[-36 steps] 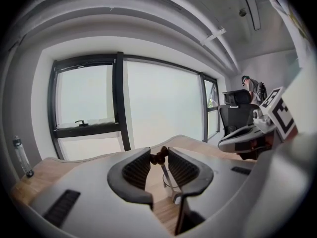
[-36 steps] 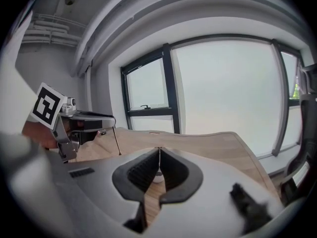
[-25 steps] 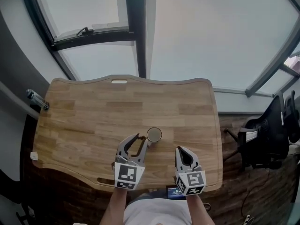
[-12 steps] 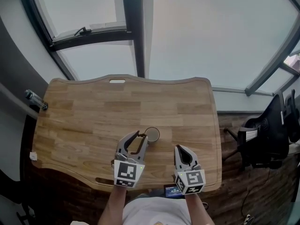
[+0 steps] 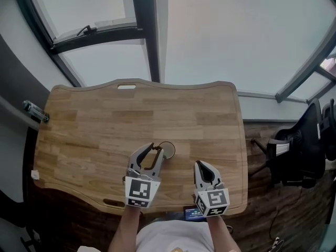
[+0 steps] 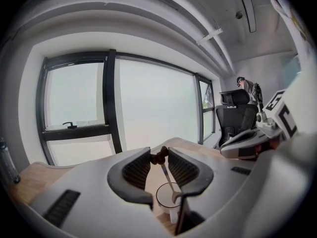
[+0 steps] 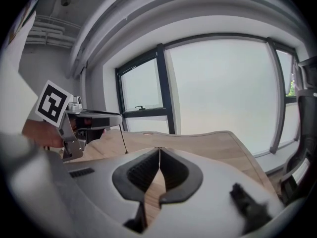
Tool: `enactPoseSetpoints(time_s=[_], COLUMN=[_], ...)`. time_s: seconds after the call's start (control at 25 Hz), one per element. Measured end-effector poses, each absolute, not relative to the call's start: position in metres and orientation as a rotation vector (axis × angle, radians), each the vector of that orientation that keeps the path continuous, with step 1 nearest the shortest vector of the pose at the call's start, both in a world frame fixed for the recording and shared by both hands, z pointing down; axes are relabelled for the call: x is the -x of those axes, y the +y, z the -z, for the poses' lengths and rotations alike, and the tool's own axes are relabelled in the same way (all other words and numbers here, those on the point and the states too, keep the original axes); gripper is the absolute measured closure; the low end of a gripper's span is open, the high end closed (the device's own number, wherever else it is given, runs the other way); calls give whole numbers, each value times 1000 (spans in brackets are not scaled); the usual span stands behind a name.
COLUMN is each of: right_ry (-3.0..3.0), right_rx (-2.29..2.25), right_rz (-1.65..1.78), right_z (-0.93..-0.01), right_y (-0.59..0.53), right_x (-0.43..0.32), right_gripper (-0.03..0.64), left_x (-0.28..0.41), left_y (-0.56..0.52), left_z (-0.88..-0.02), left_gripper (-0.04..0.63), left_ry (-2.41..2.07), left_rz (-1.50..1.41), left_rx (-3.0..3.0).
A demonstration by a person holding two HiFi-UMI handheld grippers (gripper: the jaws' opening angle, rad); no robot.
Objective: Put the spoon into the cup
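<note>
A small pale cup (image 5: 168,149) stands on the wooden table (image 5: 94,125), near its front middle. My left gripper (image 5: 155,149) hangs just left of the cup, shut on the dark handle end of a thin spoon (image 6: 160,156). In the left gripper view the spoon's stem slants down and its bowl (image 6: 176,198) sits at the mouth of the cup (image 6: 167,202), below my left gripper (image 6: 159,153). My right gripper (image 5: 202,165) hovers right of the cup, shut with nothing in it. From the right gripper view, my right gripper (image 7: 159,150) faces across the table.
A small bottle-like object (image 5: 31,110) lies at the table's left edge. A black office chair (image 5: 296,154) stands to the right of the table. A dark flat device (image 5: 191,213) sits under the front edge. Large windows lie beyond the far edge.
My left gripper, with the spoon in it, has edged a little closer to the cup. The right gripper has kept its place beside it.
</note>
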State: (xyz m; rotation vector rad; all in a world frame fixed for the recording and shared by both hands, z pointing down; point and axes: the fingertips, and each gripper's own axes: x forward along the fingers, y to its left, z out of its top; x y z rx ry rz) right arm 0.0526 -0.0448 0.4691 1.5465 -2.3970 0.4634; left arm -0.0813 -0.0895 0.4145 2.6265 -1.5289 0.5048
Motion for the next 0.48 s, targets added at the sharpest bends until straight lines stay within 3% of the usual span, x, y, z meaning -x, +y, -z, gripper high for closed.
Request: enactPoseSetpoints(time_s=[0.48], right_ry=[-2366], right_rx=[-1544], right_rz=[-517], right_z=[-488], right_y=[-58], right_x=[-71], right_gripper=[584], left_x=[68], left_y=[-109], left_z=[-435], left_gripper=[476], left_ry=[-1503], left_rz=[-547], left_rx=[-2603])
